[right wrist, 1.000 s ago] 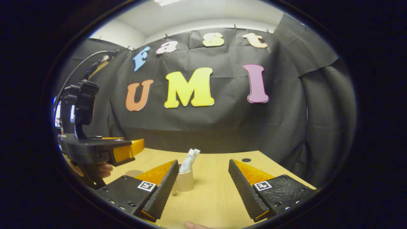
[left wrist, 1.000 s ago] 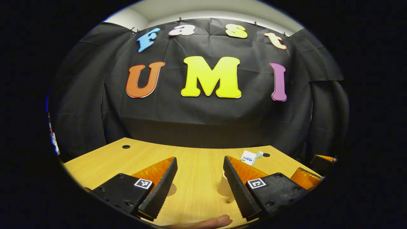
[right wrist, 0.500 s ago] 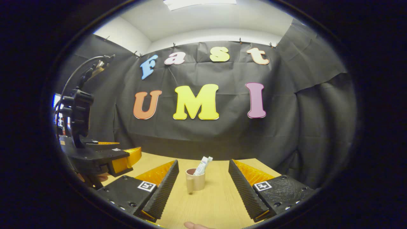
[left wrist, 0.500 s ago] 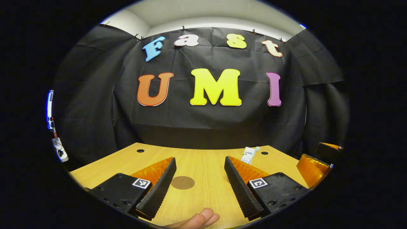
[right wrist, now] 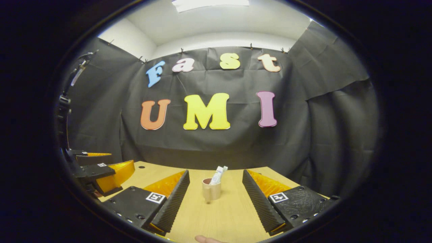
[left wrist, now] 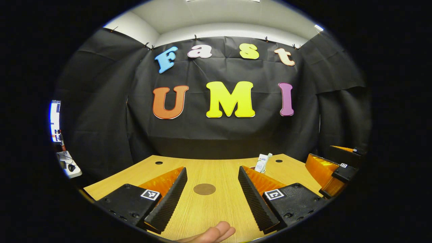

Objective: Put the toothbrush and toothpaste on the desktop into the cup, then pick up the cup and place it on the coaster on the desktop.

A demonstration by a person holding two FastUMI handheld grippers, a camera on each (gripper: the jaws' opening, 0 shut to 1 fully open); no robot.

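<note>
On the wooden counter [right wrist: 229, 216], in the right gripper view, the cup [right wrist: 211, 189] is standing upright between the spread fingers of the right claw [right wrist: 216, 199], ahead of them and touching neither; that claw is released and grasping nothing. The toothpaste [right wrist: 218, 174] is sticking up out of the cup, leaning right, with the toothbrush [right wrist: 224, 168] showing as a small pale tip beside it, too small to make out further. Whether anything is lying under the cup is hard to tell.

In the left gripper view, the left claw [left wrist: 212, 194] is likewise hanging released and empty, and the round brown coaster [left wrist: 204, 189] is lying bare on the counter between its fingers. The cup is mostly hidden behind the right-hand finger, with only the toothpaste top poking above it. A fingertip [left wrist: 216, 233] is cut off at the near edge. The other claw's body is partly cropped at the side in each view.
</note>
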